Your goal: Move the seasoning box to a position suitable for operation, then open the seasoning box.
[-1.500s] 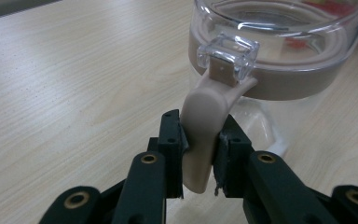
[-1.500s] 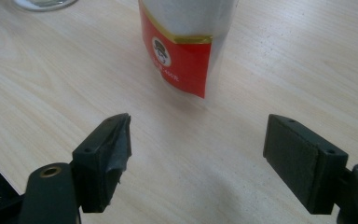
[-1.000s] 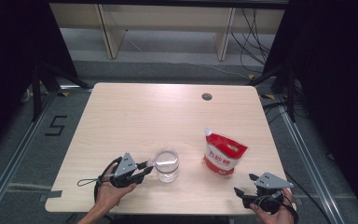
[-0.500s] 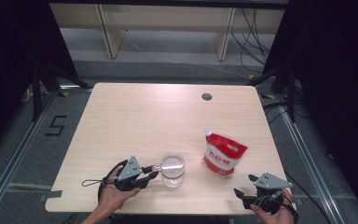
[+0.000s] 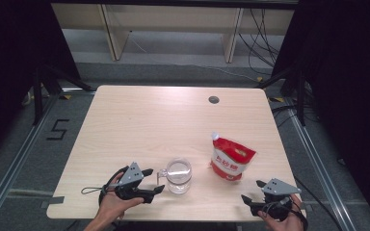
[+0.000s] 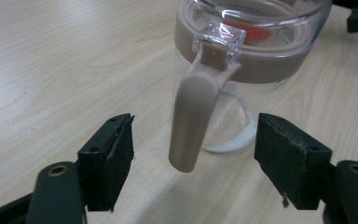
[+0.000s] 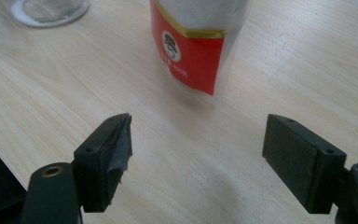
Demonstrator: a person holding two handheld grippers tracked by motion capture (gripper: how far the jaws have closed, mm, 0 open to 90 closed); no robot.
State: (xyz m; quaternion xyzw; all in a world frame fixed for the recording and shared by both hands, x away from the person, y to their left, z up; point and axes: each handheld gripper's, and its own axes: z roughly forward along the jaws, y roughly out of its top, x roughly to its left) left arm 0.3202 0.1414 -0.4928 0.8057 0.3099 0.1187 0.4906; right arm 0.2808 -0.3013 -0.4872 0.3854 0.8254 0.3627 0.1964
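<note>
A clear glass mug (image 5: 178,175) with a tan band and tan handle (image 6: 193,126) stands near the table's front edge. My left gripper (image 5: 155,180) lies to its left, pointing at it. Its jaws have just been opening and now stand wide on either side of the handle without touching it, as the left gripper view (image 6: 193,161) shows. A red and white pouch (image 5: 231,161) stands upright to the right of the mug. My right gripper (image 5: 252,190) rests at the front right corner, open and with nothing between its fingers, facing the pouch (image 7: 196,42) in the right gripper view (image 7: 198,158).
The light wooden table (image 5: 173,120) has a small round grommet hole (image 5: 214,99) near its far edge. Beyond the table stand shelving legs and cables on the floor. The mug's base (image 7: 46,9) shows at the top left of the right gripper view.
The left gripper, shut on the mug's handle before, has opened and let it go. The mug shifted slightly right and toward the front edge first. The right gripper stayed put.
</note>
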